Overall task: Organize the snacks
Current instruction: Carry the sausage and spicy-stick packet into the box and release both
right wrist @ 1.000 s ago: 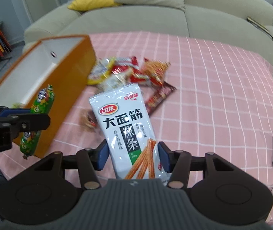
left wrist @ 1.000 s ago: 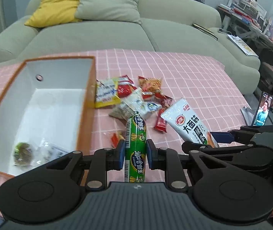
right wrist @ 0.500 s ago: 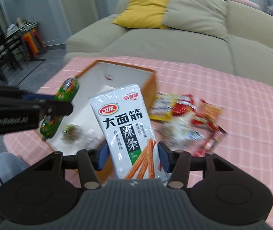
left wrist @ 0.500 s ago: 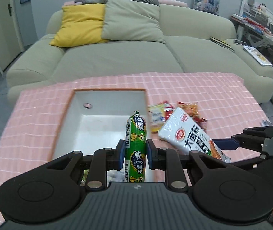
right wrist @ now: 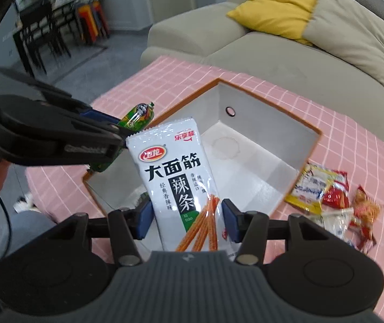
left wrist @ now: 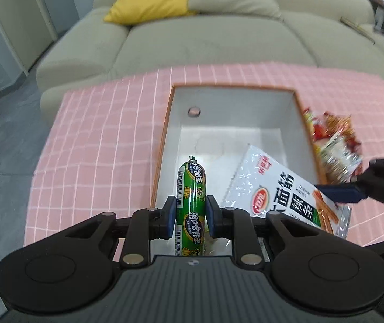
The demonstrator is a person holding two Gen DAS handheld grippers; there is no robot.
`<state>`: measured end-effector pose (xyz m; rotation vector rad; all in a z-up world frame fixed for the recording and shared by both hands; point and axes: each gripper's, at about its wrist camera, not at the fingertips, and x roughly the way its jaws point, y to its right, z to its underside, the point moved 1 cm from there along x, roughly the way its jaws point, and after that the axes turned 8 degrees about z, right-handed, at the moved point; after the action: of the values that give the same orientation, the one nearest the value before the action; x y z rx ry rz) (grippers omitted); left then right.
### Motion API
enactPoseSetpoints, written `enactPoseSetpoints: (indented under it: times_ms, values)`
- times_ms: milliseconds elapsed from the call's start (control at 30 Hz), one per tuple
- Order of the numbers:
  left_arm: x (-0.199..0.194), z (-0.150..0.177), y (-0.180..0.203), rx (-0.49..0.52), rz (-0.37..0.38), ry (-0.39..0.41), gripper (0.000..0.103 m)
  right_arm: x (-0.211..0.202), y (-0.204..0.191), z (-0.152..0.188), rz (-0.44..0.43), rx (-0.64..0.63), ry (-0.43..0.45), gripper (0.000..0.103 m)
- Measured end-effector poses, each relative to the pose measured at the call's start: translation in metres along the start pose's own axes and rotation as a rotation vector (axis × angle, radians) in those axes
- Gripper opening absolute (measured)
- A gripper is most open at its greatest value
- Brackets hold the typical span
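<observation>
**Both grippers loaded, poised over box**

Left gripper (left wrist: pixel 190 212): my jaws closed tight on the green sausage stick (left wrist: pixel 191 196), gripped mid-length w/ pads on both sides; stick points fwd along the fingers, tip over the near-left part of the box (left wrist: pixel 232 87); held that way, I judge, so it can drop lengthwise onto the white floor w/o catching the rim.

Right gripper (right wrist: pixel 185 219): jaws only part-closed, set wide to take the white spicy-strip packet (right wrist: pixel 175 177) across its lower end; left pad meets the packet edge, right-pad contact not clear; packet stands up out of the grip & hangs above the near half of the box; wide flat bag, so I judge an edge grip keeps it from folding.

Box: orange outside, white inside, sits on the pink checked cloth (left wrist: pixel 97 140); something small lies at its near end, mostly hidden behind my fingers; far half bare.

Loose snack pile (right wrist: pixel 334 202) lies on the cloth just right of the box, not yet sorted.

Judgement: release step due for both items; risk is the two grippers crowding each other, as they sit close over the same near end.
</observation>
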<state>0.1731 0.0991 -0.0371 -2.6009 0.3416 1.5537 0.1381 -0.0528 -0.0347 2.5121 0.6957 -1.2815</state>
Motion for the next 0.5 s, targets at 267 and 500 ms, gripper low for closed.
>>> enactPoseSetpoints:
  times_ms: [267,500]
  values:
    - [0.037,0.003,-0.015,0.01,0.002,-0.115,0.025,0.055,-0.009,-0.004,0.029,-0.13,-0.083,0.051]
    - [0.063,-0.001,-0.016,0.037,0.009,-0.175,0.025,0.088,-0.014,0.0,0.07,-0.241,-0.137,0.051]
